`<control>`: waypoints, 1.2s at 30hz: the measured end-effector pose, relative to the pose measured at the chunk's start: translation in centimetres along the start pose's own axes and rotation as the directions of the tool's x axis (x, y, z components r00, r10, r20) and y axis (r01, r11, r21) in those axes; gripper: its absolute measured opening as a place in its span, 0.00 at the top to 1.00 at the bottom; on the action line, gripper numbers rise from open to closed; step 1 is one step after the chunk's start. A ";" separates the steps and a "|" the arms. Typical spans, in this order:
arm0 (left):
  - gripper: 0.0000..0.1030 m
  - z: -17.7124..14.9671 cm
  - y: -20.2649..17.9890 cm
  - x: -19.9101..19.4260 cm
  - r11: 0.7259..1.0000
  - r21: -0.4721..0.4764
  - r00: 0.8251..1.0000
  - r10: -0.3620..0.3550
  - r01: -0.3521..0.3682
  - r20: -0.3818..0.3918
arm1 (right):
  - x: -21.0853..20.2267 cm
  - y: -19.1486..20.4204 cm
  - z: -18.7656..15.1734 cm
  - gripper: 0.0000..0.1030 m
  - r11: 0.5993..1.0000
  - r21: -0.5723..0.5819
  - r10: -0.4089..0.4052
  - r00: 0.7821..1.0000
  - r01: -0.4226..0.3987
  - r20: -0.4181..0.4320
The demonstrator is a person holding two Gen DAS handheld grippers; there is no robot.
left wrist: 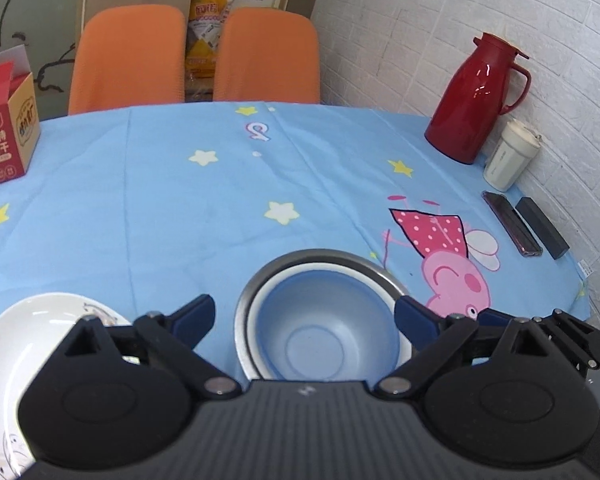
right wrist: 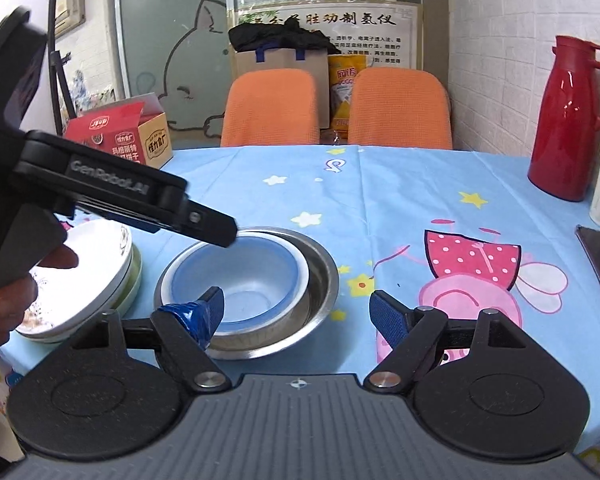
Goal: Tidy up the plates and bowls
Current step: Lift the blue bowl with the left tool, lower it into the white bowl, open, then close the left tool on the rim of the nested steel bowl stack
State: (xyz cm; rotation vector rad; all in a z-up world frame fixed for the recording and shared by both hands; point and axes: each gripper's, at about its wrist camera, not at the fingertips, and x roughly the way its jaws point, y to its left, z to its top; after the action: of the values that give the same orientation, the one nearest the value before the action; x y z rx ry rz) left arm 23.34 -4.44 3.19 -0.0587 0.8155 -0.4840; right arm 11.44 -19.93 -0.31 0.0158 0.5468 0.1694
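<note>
The pale blue plastic bowl [right wrist: 242, 280] sits nested in a shallow steel basin [right wrist: 320, 276] at the worktop's [left wrist: 140, 200] near edge, with the stacked white patterned plates [right wrist: 92, 280] just beside it at nine o'clock. The left gripper [left wrist: 304, 316] hangs over the bowl, jaws apart and empty; the right gripper [right wrist: 296, 312] likewise. Any further piece should probably be lowered level and centred before letting go.

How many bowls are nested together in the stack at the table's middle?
3: a steel bowl outermost, a white bowl inside it, and a blue bowl innermost. Anything thinner beneath the blue one would be hidden.
</note>
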 end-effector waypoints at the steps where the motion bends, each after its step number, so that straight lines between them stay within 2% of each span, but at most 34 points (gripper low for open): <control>1: 0.07 -0.1 0.1 0.1 1.000 -0.001 1.000 0.013 -0.013 -0.003 | 0.1 0.0 -0.1 0.36 1.000 0.002 -0.001 1.000 0.001 -0.003; 7: 0.07 -0.3 1.3 1.1 0.998 0.000 0.998 0.057 -0.057 -0.034 | 1.0 0.2 -0.4 0.35 1.000 0.009 0.005 1.000 -0.004 -0.029; 12: 0.07 -0.2 1.7 2.1 0.998 0.000 0.996 0.069 -0.069 -0.054 | 2.3 -0.1 -0.1 0.35 0.999 0.040 -0.028 0.998 0.030 -0.047; 24: 0.07 0.6 2.4 5.8 0.997 0.023 0.989 0.081 -0.079 -0.123 | 6.8 -1.1 -0.5 0.35 0.978 0.204 -0.024 0.992 0.049 -0.125; 28: 0.07 0.8 2.3 7.5 0.996 0.051 0.983 0.085 -0.078 -0.162 | 7.5 -0.6 -0.7 0.34 0.980 0.186 -0.044 0.991 0.068 -0.128; 30: 0.07 0.9 1.9 8.0 0.990 0.092 0.981 0.118 -0.105 -0.154 | 7.7 -0.3 -0.6 0.34 0.983 0.165 -0.061 0.990 0.083 -0.130; 36: 0.07 0.9 1.6 8.7 0.986 0.152 0.978 0.101 -0.074 -0.183 | 8.1 0.6 -0.8 0.31 0.985 0.117 -0.116 0.986 0.130 -0.121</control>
State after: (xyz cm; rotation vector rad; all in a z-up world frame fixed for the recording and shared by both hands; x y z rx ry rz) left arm 29.72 -6.97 -2.54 0.1597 0.9632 -0.4688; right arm 17.72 -18.00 -5.15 0.0943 0.6697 0.0154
